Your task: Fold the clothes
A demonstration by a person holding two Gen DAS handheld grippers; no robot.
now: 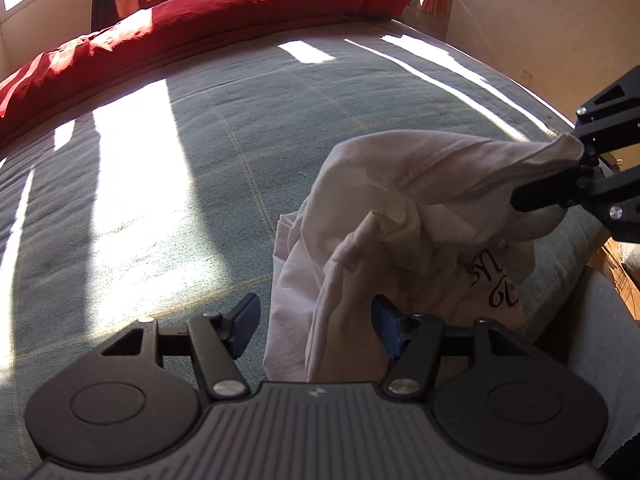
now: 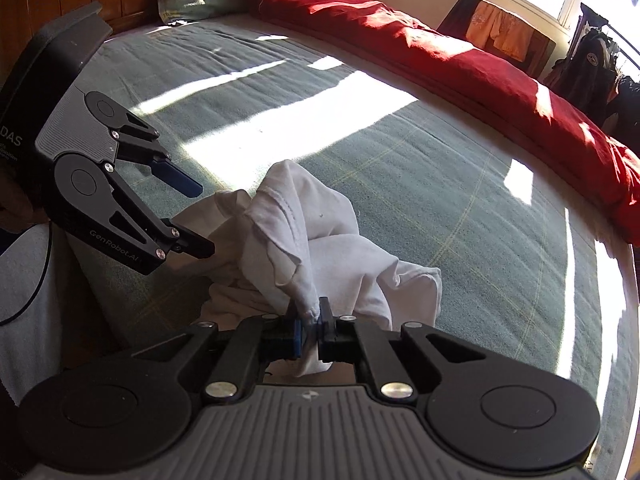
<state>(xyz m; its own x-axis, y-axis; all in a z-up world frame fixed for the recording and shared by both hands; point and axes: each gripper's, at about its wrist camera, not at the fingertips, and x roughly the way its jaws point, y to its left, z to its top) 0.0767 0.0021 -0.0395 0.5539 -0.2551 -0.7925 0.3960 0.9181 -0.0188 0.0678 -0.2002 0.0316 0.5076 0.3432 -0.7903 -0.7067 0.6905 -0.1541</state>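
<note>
Pinching the crumpled white cotton T-shirt near the green checked bedspread's edge, my right gripper held it unfolded; my left gripper gaped beside it.

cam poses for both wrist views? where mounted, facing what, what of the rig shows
Left wrist: sits on the left gripper, looking along its open jaws across the bed toward the red duvet; white garment between the jaws; right gripper enters at the right edge.
Right wrist: sits on the right gripper, jaws shut on the garment, facing the window side; left gripper shows at the left, open.
Shared: garment, bed, duvet, each other's gripper.
</note>
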